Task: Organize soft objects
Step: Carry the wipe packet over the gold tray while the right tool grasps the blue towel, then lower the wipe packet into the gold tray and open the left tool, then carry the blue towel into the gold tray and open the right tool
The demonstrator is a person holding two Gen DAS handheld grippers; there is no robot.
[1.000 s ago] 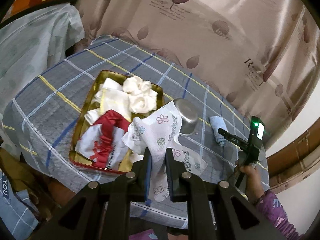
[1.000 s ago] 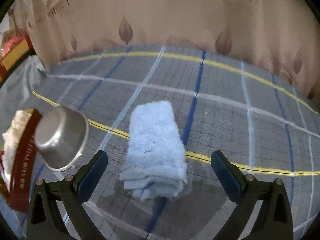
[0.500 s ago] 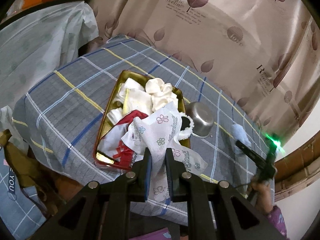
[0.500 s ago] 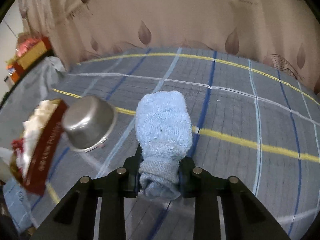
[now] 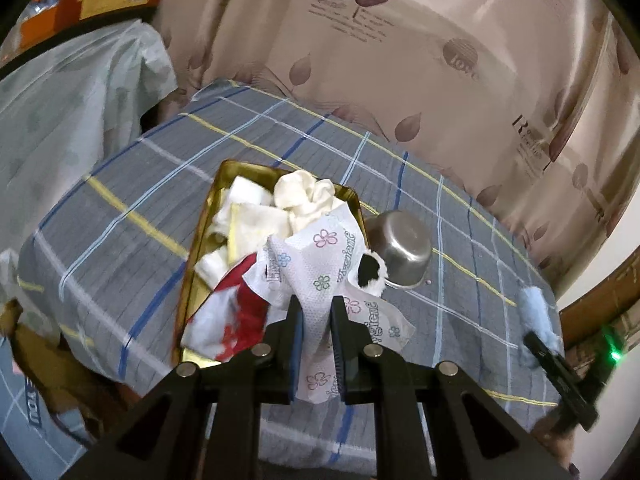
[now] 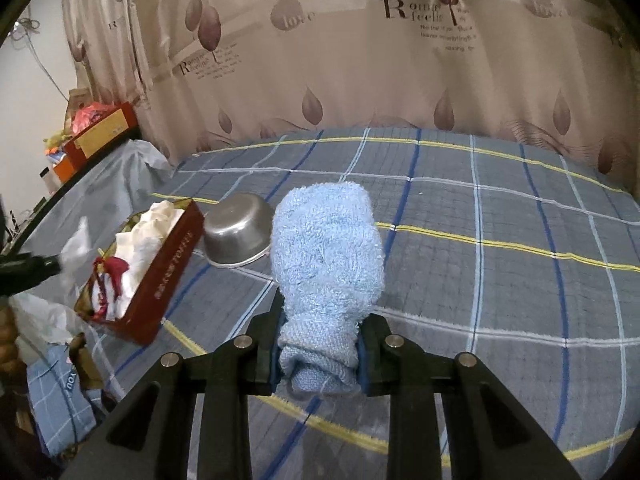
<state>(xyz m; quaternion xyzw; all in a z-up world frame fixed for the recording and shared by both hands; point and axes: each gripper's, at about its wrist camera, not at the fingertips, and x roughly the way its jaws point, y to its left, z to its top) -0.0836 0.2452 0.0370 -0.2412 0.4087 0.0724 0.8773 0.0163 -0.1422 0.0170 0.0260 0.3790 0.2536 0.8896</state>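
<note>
- Left gripper point(image 5: 313, 312): black fingers pinched together on a thin white tissue sheet point(image 5: 320, 264), dimpled and printed with small pastel flowers and lettering; crumpled, ragged hole near its right edge, hanging over the near end of the tray.
- Right gripper point(image 6: 319, 344): clamped on the woven end of a pale blue terry towel point(image 6: 326, 248), rolled thick and fluffy, held up off the tablecloth.
- Rectangular tin tray point(image 5: 208, 216), gold inside, red outside with gold lettering: heaped with cream cloths point(image 5: 304, 194), folded white pieces and a red-and-white fabric point(image 5: 236, 316).
- Round stainless steel bowl point(image 5: 400, 248), upside down, just beside the tray's far right corner.
- Grey checked tablecloth point(image 6: 500, 208) with blue, white and yellow lines; glossy beige curtain point(image 6: 360, 64) with leaf print behind.
</note>
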